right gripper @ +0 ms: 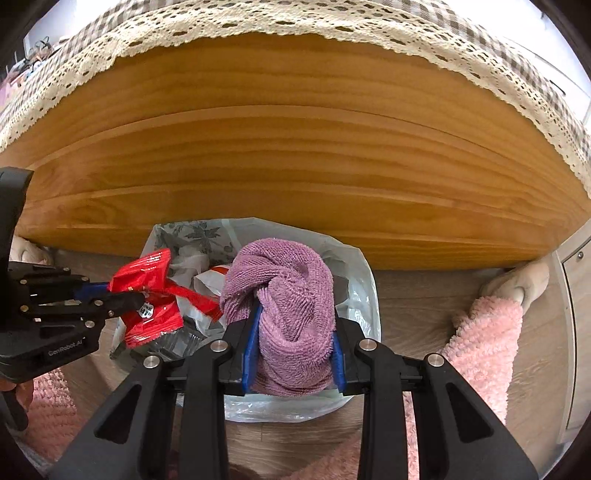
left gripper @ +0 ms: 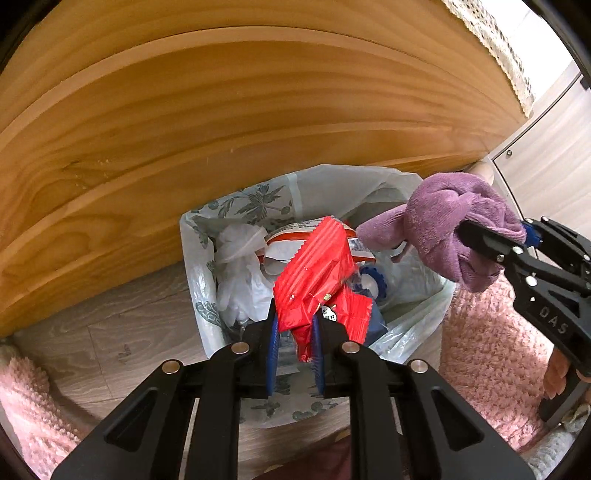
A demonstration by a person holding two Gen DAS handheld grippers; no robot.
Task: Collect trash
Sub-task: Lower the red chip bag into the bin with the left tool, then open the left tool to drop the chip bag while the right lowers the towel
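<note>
A white bin bag (left gripper: 194, 266) (right gripper: 364, 295) with a leaf print stands open on the floor, holding a white glove (left gripper: 236, 266), a white and red packet (left gripper: 295, 236) and other litter. My left gripper (left gripper: 295, 317) (right gripper: 127, 299) is shut on crumpled red wrappers (left gripper: 314, 269) (right gripper: 147, 280), directly above the bag's opening. My right gripper (right gripper: 295, 321) (left gripper: 495, 232) is shut on a bunched purple cloth (right gripper: 291, 295) (left gripper: 447, 229), held over the bag's right side.
A tall wooden panel (left gripper: 221, 122) (right gripper: 295, 166) rises just behind the bag, topped by a lace-edged checked cloth (right gripper: 258, 22). Pink fluffy rugs (left gripper: 491, 350) (right gripper: 484, 343) lie either side on the wood floor. A pale cabinet (left gripper: 554, 166) stands at the right.
</note>
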